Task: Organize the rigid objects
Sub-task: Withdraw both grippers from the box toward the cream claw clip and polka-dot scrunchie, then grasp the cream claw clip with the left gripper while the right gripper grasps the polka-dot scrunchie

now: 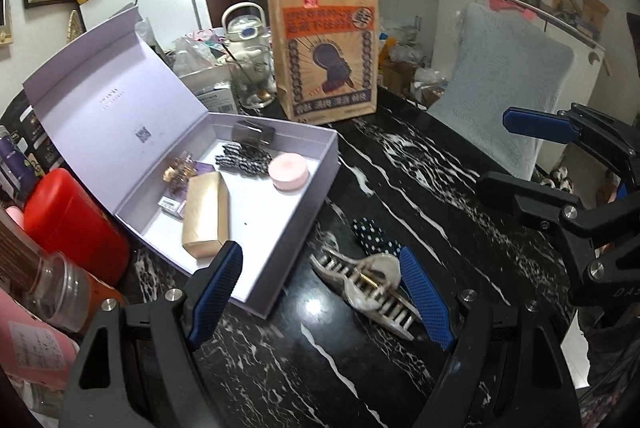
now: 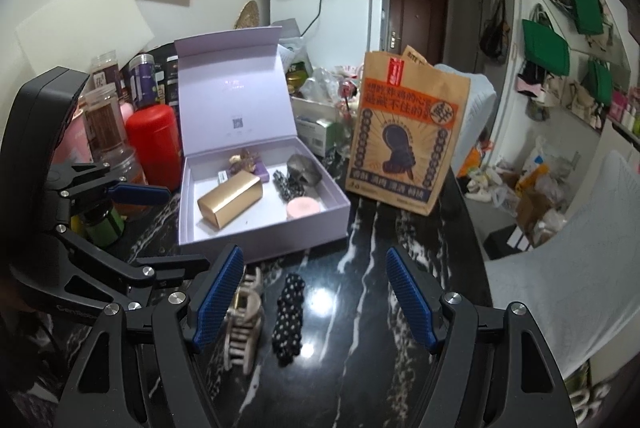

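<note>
On the black marble table (image 2: 360, 308), a lilac box (image 2: 256, 236) lies open.

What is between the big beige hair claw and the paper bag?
The polka-dot clip lies just behind the claw; beyond it only bare black table reaches the bag. The left wrist view shows it.

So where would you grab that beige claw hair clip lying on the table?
Probably across the beige claw clip's humped hinge end, coming straight down. It lies flat on the marble table, teeth spread wide and thin, so the solid hinge gives firmer faces. The open left gripper is already nearest.
</note>
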### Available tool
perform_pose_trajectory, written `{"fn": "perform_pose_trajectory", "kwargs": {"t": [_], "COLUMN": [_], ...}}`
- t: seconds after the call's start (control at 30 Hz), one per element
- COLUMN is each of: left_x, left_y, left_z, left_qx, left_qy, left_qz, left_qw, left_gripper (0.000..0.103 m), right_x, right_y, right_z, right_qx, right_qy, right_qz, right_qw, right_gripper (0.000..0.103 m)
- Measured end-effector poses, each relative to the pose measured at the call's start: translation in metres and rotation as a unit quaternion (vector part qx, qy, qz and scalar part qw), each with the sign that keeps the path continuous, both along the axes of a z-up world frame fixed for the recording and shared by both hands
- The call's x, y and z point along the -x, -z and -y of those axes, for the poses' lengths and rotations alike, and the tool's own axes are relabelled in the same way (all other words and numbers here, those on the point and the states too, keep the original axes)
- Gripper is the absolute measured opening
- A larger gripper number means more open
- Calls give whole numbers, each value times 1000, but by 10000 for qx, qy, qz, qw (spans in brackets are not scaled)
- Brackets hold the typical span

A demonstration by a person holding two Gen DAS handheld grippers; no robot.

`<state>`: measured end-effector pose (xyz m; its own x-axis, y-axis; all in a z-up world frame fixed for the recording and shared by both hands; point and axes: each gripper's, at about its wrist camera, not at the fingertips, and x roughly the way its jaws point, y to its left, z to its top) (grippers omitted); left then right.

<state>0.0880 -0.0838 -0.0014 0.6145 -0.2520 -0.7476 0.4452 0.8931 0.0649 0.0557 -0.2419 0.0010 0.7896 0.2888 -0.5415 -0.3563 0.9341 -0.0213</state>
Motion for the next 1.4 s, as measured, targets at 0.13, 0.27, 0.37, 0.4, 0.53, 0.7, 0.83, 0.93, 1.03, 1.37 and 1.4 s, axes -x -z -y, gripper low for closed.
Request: {"fn": "perform_pose_trajectory", "kwargs": {"t": [0.13,0.27,0.37,0.4,0.53,0.7,0.83,0.93,1.03,1.37,1.4], "left_x": [6,10,15,16,19,18,18,17,13,4,3], "left_y": [14,29,39,43,53,64,69,72,77,83,83], "left_z": [0,-4,-6,-7,-13,-20,-21,-20,-18,-11,-9], "left_qx": [-18,60,77,54,127,357,431,426,432,611,577], "left_qy": [62,46,52,34,-23,-112,-53,9,93,198,206], "left_qz": [-125,-359,-484,-517,-607,-751,-797,-782,-898,-1101,-1091], "left_qw": [9999,9993,9988,9986,9981,9965,9959,9960,9950,9918,9921], "left_gripper": [81,81,81,81,81,81,81,81,81,81,81], "right_x": [8,11,10,9,6,0,-7,-15,-24,-46,-46], "right_y": [15,34,49,55,73,90,100,106,112,126,126], "right_z": [2,5,8,9,9,5,-1,-3,-5,-13,-14], "right_qx": [-32,-26,-66,-77,-107,-186,-91,-90,-52,-42,-16], "right_qy": [60,167,268,300,318,336,344,312,296,95,72], "right_qz": [-123,-353,-549,-616,-849,-1103,-1217,-1321,-1413,-1641,-1618], "right_qw": [9999,9992,9981,9976,9958,9932,9919,9907,9895,9864,9868], "right_gripper": [74,74,74,74,74,74,74,74,69,54,45]}}
